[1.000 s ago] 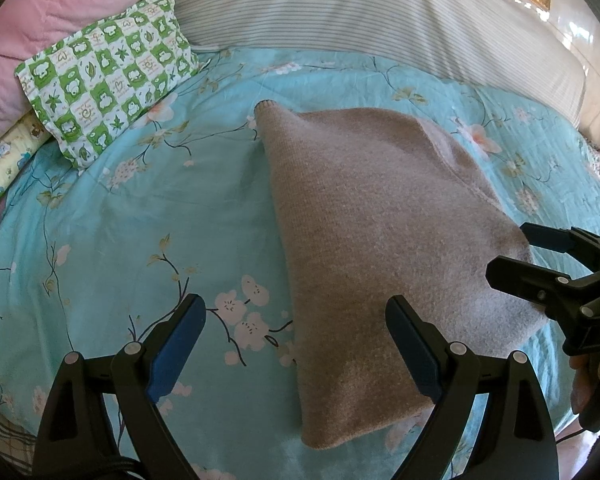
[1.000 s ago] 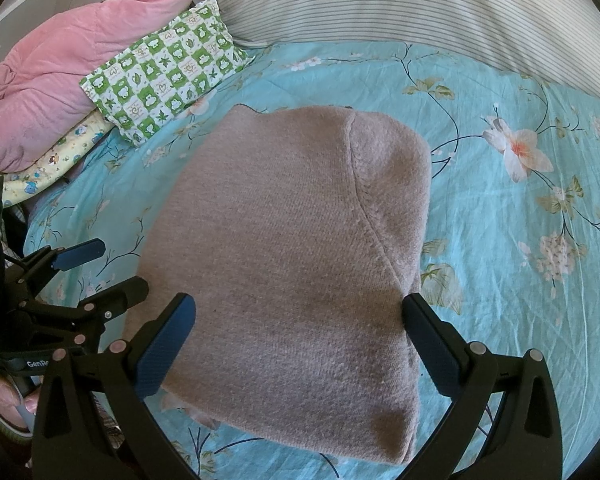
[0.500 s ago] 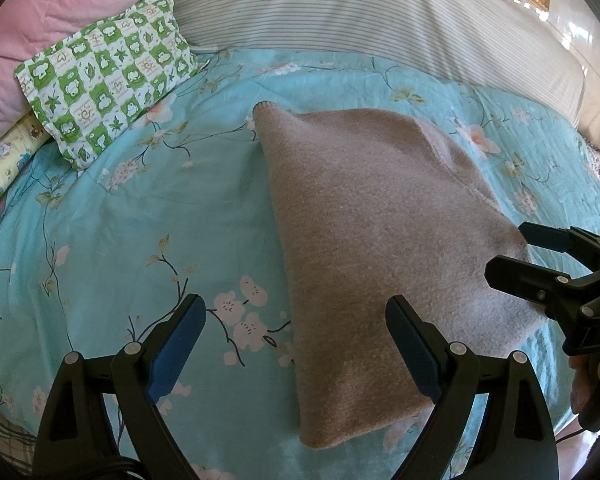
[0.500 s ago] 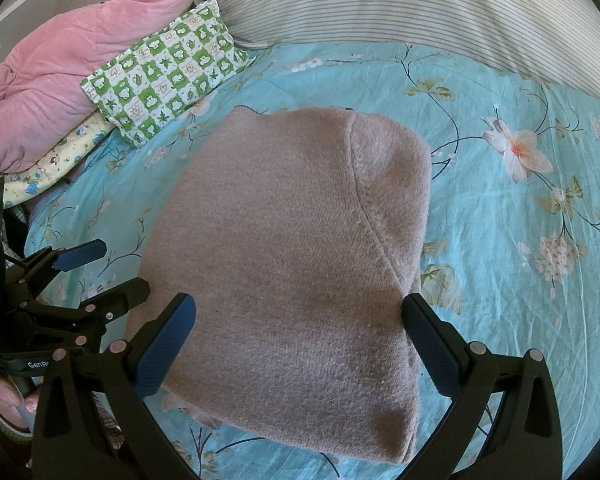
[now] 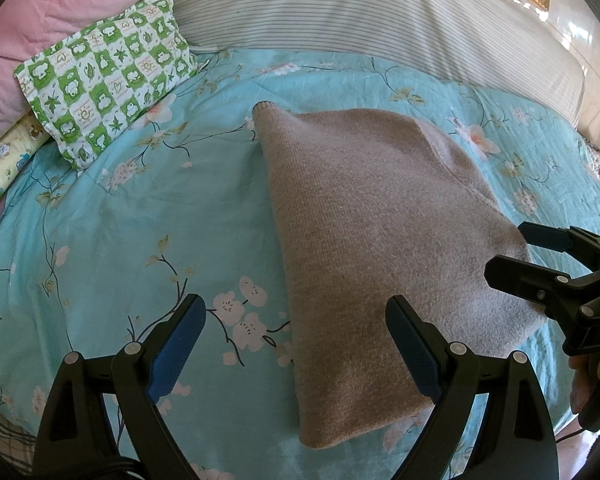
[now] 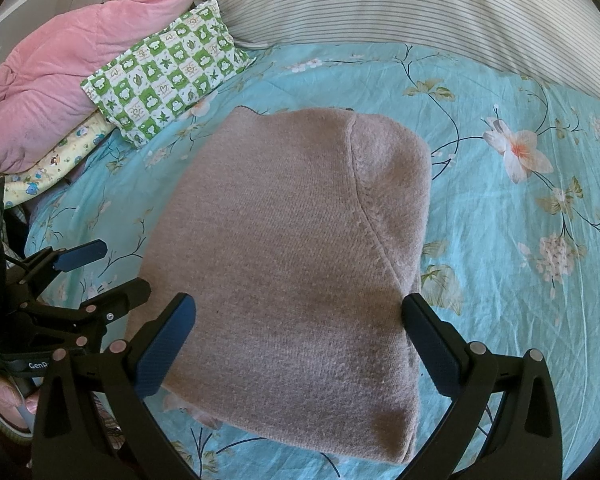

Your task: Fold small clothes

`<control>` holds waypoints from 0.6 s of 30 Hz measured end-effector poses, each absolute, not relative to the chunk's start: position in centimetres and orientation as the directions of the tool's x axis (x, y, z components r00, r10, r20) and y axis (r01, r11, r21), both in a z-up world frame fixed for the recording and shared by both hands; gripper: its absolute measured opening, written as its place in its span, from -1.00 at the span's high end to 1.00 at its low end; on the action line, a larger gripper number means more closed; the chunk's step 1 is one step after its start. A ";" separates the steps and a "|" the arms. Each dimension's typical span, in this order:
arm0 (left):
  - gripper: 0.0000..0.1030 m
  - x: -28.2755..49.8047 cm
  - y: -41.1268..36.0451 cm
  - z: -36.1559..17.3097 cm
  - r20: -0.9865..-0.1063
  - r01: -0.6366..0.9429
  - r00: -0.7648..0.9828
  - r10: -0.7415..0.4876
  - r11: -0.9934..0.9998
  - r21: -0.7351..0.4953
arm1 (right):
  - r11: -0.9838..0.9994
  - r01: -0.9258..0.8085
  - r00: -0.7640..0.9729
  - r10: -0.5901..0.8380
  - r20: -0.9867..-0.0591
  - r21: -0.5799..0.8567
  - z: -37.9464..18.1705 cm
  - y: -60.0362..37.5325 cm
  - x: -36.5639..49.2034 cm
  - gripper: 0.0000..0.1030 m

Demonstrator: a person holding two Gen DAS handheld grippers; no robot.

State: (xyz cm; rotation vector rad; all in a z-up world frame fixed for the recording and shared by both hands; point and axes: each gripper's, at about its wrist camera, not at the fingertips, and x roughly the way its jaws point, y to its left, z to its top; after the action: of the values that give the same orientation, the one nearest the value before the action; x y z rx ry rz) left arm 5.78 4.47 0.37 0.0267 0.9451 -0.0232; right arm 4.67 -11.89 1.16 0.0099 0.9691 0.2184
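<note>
A taupe knitted garment (image 5: 372, 240) lies folded flat on the turquoise floral bedsheet (image 5: 140, 216); it also shows in the right wrist view (image 6: 292, 260). My left gripper (image 5: 296, 344) is open and empty, hovering over the garment's near left edge. My right gripper (image 6: 300, 340) is open and empty, hovering above the garment's near end. The right gripper also shows at the right of the left wrist view (image 5: 540, 264). The left gripper also shows at the left of the right wrist view (image 6: 92, 272).
A green checked pillow (image 5: 108, 80) and a pink quilt (image 5: 52, 20) lie at the back left. A striped bolster (image 5: 360, 16) runs along the far side. A yellow printed cloth (image 6: 56, 160) lies beside the pillow.
</note>
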 end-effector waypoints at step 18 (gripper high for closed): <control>-0.79 5.8 4.4 0.4 -0.811 0.033 0.586 -0.011 0.999 0.010 | 0.978 -0.179 0.546 0.189 -0.816 0.106 1.2 -11.8 4.7 -0.99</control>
State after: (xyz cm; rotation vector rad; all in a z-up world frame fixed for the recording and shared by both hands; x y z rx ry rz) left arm 5.79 4.37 0.38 0.0255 0.9449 -0.0260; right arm 4.70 -11.81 1.22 0.0104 0.9692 0.2180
